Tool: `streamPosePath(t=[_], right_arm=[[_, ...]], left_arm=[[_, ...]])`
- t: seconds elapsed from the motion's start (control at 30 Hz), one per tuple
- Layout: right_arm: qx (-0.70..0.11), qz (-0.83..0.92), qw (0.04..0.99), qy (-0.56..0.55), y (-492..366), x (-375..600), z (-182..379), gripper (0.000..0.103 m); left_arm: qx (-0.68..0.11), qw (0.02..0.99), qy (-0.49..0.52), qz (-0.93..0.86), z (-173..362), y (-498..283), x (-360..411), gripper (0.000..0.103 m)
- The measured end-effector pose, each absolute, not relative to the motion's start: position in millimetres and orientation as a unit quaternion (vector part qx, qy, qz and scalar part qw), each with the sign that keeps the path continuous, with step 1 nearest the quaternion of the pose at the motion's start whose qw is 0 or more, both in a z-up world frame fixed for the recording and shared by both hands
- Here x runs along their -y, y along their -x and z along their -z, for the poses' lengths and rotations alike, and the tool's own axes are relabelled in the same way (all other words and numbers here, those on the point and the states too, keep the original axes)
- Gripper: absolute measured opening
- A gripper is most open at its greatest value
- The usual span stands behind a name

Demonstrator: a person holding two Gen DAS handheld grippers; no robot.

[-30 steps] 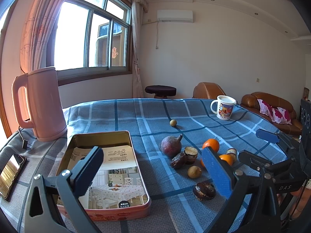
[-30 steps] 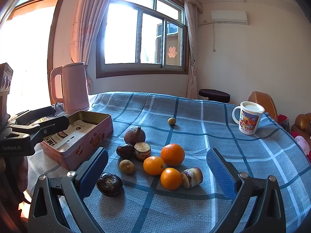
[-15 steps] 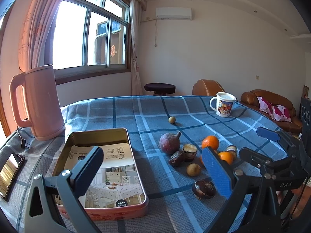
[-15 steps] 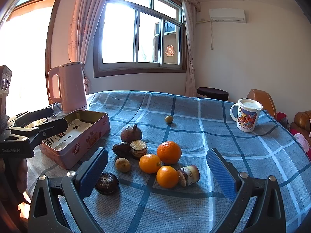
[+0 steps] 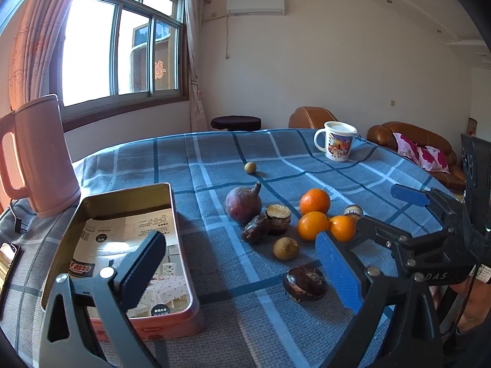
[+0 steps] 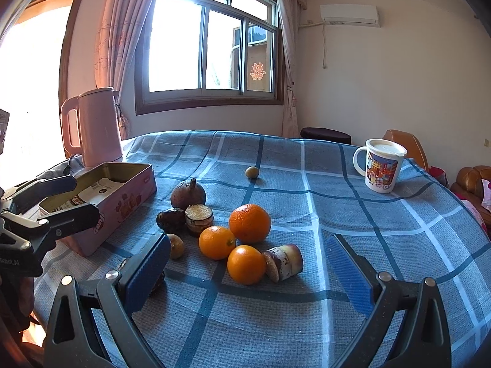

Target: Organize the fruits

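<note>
Three oranges (image 6: pixel 250 222) lie mid-table with a purple-red stemmed fruit (image 6: pixel 187 194), a cut dark half (image 6: pixel 199 219) and a small yellowish fruit (image 6: pixel 176 245). A dark wrinkled fruit (image 5: pixel 305 279) lies nearest, just left of my left gripper's right pad and untouched. My left gripper (image 5: pixel 239 270) hovers over the cloth between the open tin (image 5: pixel 125 191) and the fruits; its jaws are closing with nothing gripped. My right gripper (image 6: pixel 248 273) stands open just short of the oranges, holding nothing.
A pink kettle (image 5: pixel 40 153) stands behind the tin, and a phone (image 5: pixel 7 260) lies at the left edge. A printed mug (image 6: pixel 382 165) is far right. One small round fruit (image 6: pixel 252 171) sits alone farther back. Each gripper shows at the other view's side.
My left gripper has shifted right towards the fruits, and its jaws have narrowed a little. The right gripper has hardly moved.
</note>
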State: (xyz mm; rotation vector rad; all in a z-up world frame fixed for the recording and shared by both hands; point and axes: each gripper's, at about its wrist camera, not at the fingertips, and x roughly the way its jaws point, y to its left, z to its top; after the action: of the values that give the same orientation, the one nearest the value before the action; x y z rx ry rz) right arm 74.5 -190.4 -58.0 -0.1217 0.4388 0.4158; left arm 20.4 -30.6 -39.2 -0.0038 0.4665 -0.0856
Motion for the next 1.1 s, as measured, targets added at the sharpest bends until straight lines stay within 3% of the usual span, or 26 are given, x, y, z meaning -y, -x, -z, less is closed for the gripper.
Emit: streamPosePath(t=[0.17, 0.33, 0.5, 0.8, 0.87, 0.93, 1.1], right_arm=[[-0.235, -0.207, 0.947, 0.068, -81, 190, 62, 0.097], [-0.271, -0.229, 0.932, 0.074, -93, 185, 69, 0.064], [-0.292, -0.248, 0.919, 0.097, -98, 175, 75, 0.049], [-0.319, -0.225, 0.913, 0.120, -109, 166, 81, 0.048], [-0.321, -0.221, 0.912, 0.127, -110, 165, 82, 0.048], [-0.325, -0.214, 0.912, 0.132, -112, 164, 83, 0.048], [-0.332, -0.212, 0.910, 0.133, -114, 164, 84, 0.048]], left_arm=[[-0.263, 0.961, -0.004, 0.083, 48, -29, 46, 0.084], [-0.289, 0.951, -0.018, 0.105, 57, -36, 60, 0.073], [-0.317, 0.939, -0.035, 0.127, 63, -43, 67, 0.073], [-0.361, 0.920, -0.052, 0.145, 71, -56, 76, 0.073], [-0.372, 0.915, -0.048, 0.149, 74, -60, 76, 0.068], [-0.383, 0.909, -0.040, 0.156, 77, -63, 75, 0.054], [-0.385, 0.908, -0.024, 0.163, 77, -63, 72, 0.047]])
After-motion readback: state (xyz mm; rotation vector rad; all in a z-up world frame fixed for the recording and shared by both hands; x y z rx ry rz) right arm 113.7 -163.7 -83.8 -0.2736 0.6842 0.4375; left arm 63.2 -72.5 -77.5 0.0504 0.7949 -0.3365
